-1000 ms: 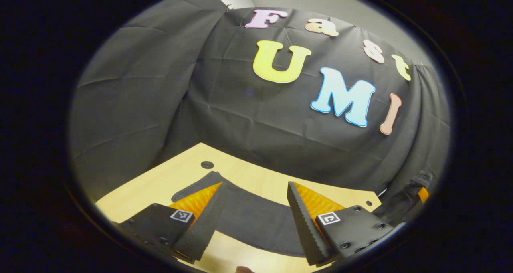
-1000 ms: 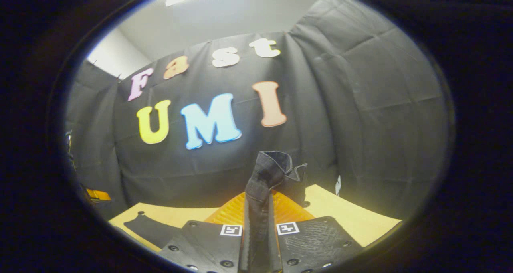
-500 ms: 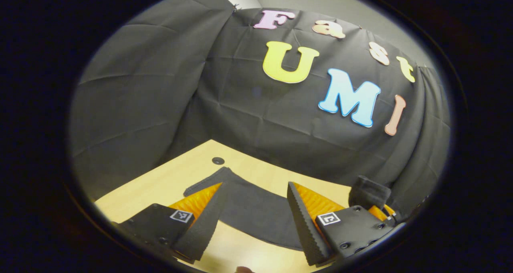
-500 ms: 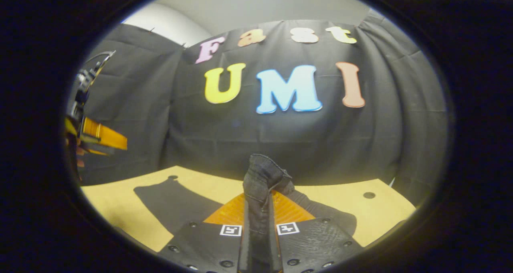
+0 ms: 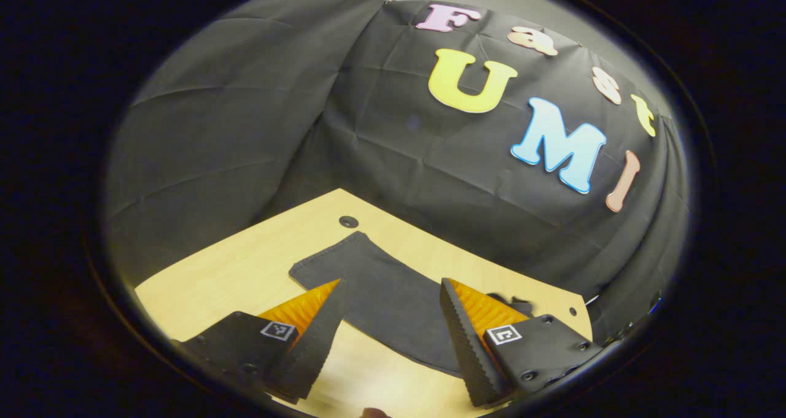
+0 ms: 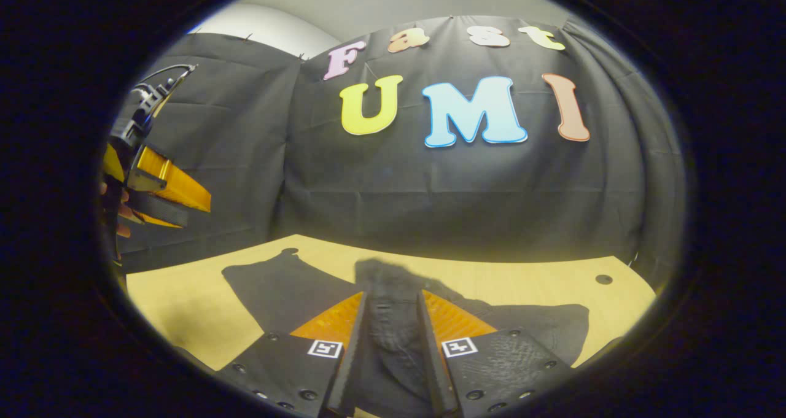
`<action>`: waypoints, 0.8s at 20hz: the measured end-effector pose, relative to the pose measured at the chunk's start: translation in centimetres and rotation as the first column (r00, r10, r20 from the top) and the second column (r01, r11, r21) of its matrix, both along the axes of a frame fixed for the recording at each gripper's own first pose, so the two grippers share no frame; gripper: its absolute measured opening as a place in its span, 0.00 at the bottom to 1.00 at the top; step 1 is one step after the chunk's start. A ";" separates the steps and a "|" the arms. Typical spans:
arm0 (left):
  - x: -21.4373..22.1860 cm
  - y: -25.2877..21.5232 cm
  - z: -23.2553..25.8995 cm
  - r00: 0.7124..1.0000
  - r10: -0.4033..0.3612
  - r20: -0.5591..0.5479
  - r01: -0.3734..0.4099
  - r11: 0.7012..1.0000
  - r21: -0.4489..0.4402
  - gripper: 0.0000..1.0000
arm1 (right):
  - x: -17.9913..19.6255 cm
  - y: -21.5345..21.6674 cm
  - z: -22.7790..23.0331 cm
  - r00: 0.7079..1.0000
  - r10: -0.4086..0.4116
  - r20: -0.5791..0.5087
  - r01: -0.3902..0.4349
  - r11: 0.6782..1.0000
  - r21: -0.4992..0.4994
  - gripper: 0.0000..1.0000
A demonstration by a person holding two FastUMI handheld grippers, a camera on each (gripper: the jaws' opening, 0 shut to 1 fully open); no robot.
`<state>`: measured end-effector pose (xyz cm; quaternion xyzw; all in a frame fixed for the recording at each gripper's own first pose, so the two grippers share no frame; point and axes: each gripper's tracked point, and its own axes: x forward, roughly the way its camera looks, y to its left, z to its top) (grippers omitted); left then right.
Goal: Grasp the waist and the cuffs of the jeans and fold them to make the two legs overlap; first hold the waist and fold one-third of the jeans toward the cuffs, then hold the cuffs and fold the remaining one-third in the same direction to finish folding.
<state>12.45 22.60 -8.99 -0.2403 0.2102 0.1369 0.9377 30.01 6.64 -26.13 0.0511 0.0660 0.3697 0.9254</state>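
Note:
Dark jeans (image 5: 362, 258) lie flat on the light wooden table (image 5: 245, 264). In the left gripper view my left gripper (image 5: 390, 281) hovers open above them, nothing between its fingers. In the right gripper view the jeans (image 6: 276, 289) stretch across the table, and a bunched, blurred part of them (image 6: 393, 338) sits between the fingers of my right gripper (image 6: 393, 294). Those fingers stand apart, low over the table. The left gripper (image 6: 196, 214) hangs high at the left edge of that view, held by a hand.
Small round holes mark the tabletop (image 5: 348, 221) (image 6: 603, 279). Black cloth walls close in the far side and both ends of the table. Bare wood shows in front of the jeans (image 6: 178, 301).
My right gripper swung left and came down toward the table with the jeans, then its fingers spread apart. The left gripper stayed open and tilted down a little over the cloth.

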 end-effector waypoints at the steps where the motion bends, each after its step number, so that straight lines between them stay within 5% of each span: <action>1: -0.1 0.2 -0.3 1.000 0.011 -0.003 -0.011 1.000 -0.017 0.97 | -0.1 -0.1 0.2 1.000 0.007 -0.003 -0.007 1.000 0.005 0.46; 4: -0.3 1.0 -1.9 0.998 0.053 -0.030 -0.055 0.995 -0.080 0.97 | 0.0 -0.6 0.6 1.000 0.008 -0.009 -0.008 1.000 -0.004 0.53; 8: -0.5 2.4 -5.3 0.990 0.081 -0.113 -0.098 0.985 -0.146 0.97 | 0.5 -3.6 2.2 0.999 -0.046 -0.009 0.046 0.998 -0.038 0.86; 12: -0.1 4.9 -8.2 0.980 0.105 -0.172 -0.141 0.967 -0.211 0.97 | 1.6 -8.1 4.4 0.988 -0.150 -0.022 0.149 0.987 -0.067 0.92; 16: 0.6 8.4 -11.8 0.965 0.148 -0.216 -0.216 0.916 -0.337 0.98 | 2.1 -12.5 6.6 0.968 -0.252 0.015 0.252 0.962 -0.106 0.93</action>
